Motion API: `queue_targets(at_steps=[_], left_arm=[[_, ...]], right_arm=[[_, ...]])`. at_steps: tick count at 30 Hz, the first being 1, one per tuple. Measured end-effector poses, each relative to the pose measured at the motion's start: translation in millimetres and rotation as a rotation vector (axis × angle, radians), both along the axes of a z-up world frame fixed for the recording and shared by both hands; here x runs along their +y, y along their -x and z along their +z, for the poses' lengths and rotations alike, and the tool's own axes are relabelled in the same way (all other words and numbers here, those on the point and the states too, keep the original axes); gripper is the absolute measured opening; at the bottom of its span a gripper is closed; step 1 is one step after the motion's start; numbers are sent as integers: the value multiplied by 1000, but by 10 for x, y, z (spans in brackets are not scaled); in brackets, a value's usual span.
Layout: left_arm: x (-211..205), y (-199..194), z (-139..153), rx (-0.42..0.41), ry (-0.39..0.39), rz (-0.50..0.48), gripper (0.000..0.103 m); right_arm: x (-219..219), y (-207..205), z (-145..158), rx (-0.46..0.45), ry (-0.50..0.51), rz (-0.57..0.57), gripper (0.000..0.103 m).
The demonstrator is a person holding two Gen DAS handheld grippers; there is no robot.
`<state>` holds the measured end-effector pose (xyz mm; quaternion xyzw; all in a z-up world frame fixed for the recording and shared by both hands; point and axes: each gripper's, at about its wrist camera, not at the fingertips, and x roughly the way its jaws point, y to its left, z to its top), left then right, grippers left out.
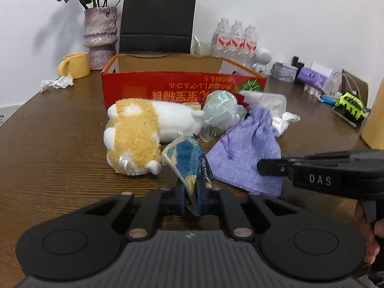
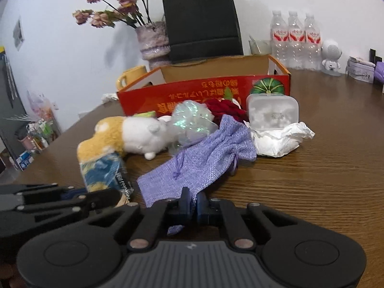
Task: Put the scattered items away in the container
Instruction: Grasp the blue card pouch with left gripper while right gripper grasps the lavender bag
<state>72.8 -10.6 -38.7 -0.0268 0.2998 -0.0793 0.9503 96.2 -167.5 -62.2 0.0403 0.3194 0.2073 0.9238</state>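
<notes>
My left gripper is shut on a blue and yellow snack packet, also seen in the right wrist view. My right gripper is shut on the near corner of a purple cloth pouch, which also shows in the left wrist view. Behind them lie a yellow and white plush toy, an iridescent wrapped ball, a dark red item, a frosted plastic box and crumpled white paper. The open red cardboard box stands behind the pile.
At the back stand a purple vase with dried flowers, a yellow mug, a black paper bag, three water bottles and a white figurine. A crumpled tissue lies far left. Small clutter and a green toy car lie far right.
</notes>
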Motion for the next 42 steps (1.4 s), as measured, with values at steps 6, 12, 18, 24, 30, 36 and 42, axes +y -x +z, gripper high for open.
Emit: queue_targets(at_steps=[6, 12, 18, 24, 30, 36, 42], left_arm=[[54, 118, 118, -51, 47, -26, 9], [76, 200, 327, -116, 75, -59, 9], [91, 137, 486, -148, 110, -86, 9], [112, 52, 462, -129, 135, -100, 9], [166, 20, 316, -76, 152, -90, 9], [206, 1, 228, -40, 153, -82, 9], [208, 2, 188, -21, 154, -84, 9]], right_arm=[[-93, 183, 134, -53, -49, -12, 2], [-133, 276, 360, -128, -73, -25, 2], [-97, 244, 538, -177, -77, -17, 2], [-72, 207, 563, -181, -58, -22, 2], [-44, 143, 350, -78, -32, -6, 40], [-28, -12, 95, 56, -47, -15, 46], [8, 40, -19, 40, -7, -6, 5]])
